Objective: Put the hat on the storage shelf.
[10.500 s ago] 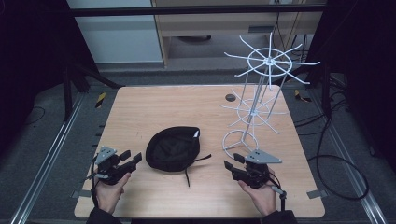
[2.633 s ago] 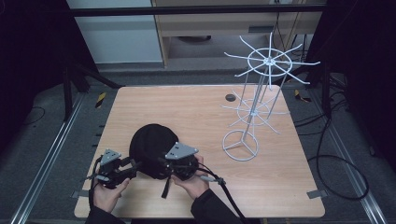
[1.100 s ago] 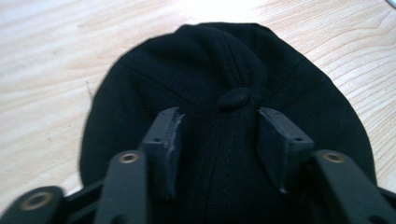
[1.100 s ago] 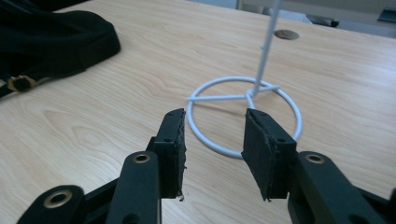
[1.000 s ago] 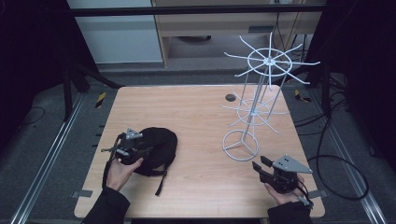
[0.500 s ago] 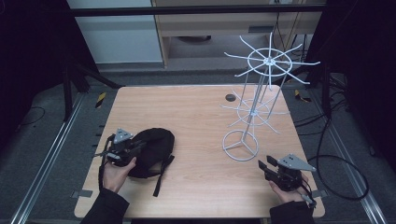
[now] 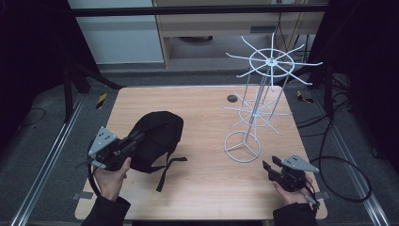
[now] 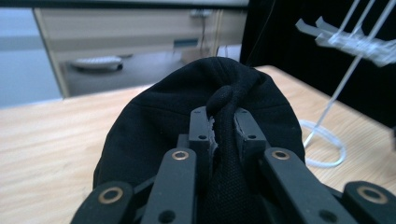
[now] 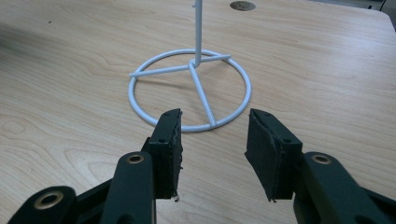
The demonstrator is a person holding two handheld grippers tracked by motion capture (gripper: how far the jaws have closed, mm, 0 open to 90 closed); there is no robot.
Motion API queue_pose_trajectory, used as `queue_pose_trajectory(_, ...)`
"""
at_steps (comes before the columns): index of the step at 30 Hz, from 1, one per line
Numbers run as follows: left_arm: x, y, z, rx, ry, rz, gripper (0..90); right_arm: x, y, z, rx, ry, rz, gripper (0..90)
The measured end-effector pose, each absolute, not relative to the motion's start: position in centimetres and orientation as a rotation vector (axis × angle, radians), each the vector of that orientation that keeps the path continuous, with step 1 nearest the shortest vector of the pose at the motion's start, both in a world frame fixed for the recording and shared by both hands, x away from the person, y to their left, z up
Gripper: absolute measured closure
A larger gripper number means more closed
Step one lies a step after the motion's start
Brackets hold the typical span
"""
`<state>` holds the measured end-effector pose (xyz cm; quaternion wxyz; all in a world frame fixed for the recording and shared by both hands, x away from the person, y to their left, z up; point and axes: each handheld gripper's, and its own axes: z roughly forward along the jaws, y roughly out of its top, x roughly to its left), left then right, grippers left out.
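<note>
- The left gripper (image 8: pixel 219 133) had its fingers pinching a fold of the black cap (image 7: pixel 157 139), lower left of the bench (image 7: pixel 211 188).
- The right gripper (image 9: pixel 212 149) had spread, empty fingers, which had just been opening, near the wire rack (image 7: pixel 256 113), lower right.
- The cap looked soft, light and floppy; its bunched fabric seemed the surest hold.

Dim room, grey floor (image 7: pixel 42 141), pale cabinet (image 7: pixel 207 21) behind wooden table (image 7: pixel 207 188).

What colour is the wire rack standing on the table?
White; the wire rack shows best in the high view.
</note>
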<state>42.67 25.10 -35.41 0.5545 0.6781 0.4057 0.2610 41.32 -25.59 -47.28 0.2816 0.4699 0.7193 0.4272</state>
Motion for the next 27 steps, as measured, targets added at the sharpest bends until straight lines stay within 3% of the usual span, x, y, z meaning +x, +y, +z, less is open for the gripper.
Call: queue_pose_trajectory(27, 39.6, 20.6, -28.1, 1.326, 0.676, 0.587, 79.9, 41.4, -25.6, -47.5, 1.261, 1.918, 1.129, 53.9)
